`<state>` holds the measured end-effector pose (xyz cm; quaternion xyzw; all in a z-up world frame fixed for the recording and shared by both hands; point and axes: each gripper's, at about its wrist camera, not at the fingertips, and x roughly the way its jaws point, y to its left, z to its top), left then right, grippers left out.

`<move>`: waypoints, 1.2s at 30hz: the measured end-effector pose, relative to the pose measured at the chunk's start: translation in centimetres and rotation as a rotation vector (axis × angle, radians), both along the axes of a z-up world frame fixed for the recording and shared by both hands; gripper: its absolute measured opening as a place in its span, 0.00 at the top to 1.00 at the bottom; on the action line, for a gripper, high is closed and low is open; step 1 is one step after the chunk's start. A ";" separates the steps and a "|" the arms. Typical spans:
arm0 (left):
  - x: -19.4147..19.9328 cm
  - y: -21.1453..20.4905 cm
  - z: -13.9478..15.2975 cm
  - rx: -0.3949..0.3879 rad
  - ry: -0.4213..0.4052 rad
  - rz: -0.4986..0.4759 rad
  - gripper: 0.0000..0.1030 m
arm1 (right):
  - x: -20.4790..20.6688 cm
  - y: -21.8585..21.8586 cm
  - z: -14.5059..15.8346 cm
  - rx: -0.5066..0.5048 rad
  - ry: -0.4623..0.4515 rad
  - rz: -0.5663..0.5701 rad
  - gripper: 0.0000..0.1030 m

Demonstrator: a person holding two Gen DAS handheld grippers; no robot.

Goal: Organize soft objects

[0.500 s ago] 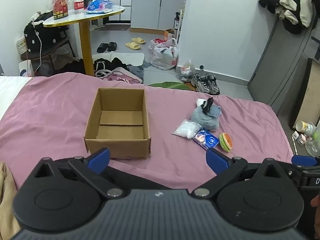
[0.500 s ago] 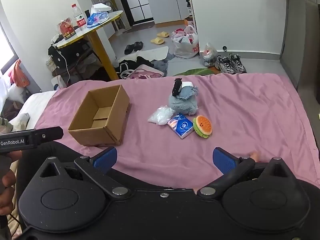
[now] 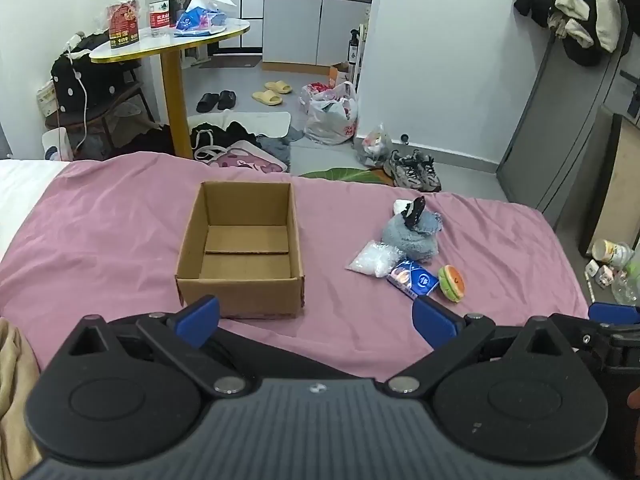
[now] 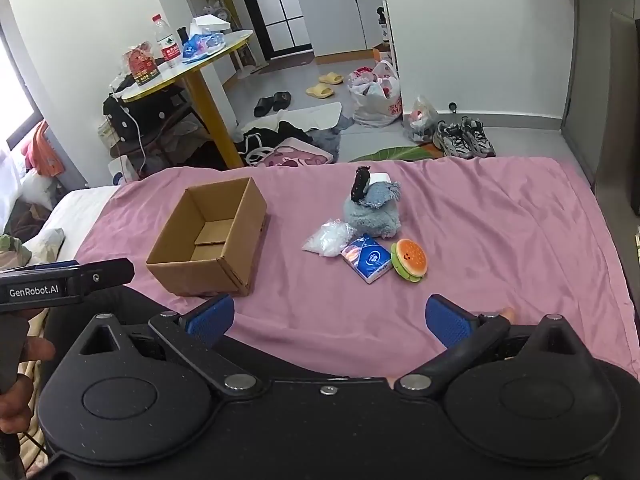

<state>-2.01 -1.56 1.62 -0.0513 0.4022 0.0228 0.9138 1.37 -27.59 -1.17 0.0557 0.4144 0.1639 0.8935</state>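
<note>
While we hold both claws low over the near edge of the bed, its pink sheet (image 3: 100, 240) spreads out ahead of us with every task item on it. Our left claw (image 3: 316, 316) has its blue-padded fingers spread wide and nothing between them; our right claw (image 4: 330, 318) is spread just as wide and equally empty. An open brown cardboard box (image 3: 240, 248) sits on the sheet directly ahead of the left claw, upright, with only its loose bottom flap showing inside. To the right of the box, well apart from it, lies a small cluster of soft things. Farthest back is a grey-blue plush toy (image 4: 374, 212) with a frayed denim patch and a black piece sticking up from its top, a bit of white showing behind it. Touching its near side are a clear plastic bag of white filling (image 4: 328, 238) and a blue-and-white tissue pack (image 4: 368, 258) — the bag to the left, the pack to the right. Just beside the pack lies a little hamburger-shaped plush (image 4: 410, 260), orange on top with a green rim. In the right wrist view the left claw's black body enters from the left edge, a hand (image 4: 18, 376) gripping it below. Beyond the bed a round yellow-legged table (image 3: 172, 40) carries a water bottle (image 3: 159, 4) — the floor around it is strewn with slippers, bags and shoes.
</note>
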 end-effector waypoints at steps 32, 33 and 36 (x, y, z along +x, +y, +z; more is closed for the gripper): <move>-1.4 0.5 0.4 0.017 -0.007 -0.008 0.01 | -0.9 -0.9 0.9 -0.011 -0.013 -0.020 0.00; -1.3 0.4 0.4 0.021 -0.008 -0.008 0.01 | -1.0 -1.0 0.9 -0.011 -0.014 -0.020 0.00; -1.4 0.4 0.3 0.022 -0.009 -0.008 0.01 | -1.0 -1.0 0.8 -0.010 -0.015 -0.021 0.00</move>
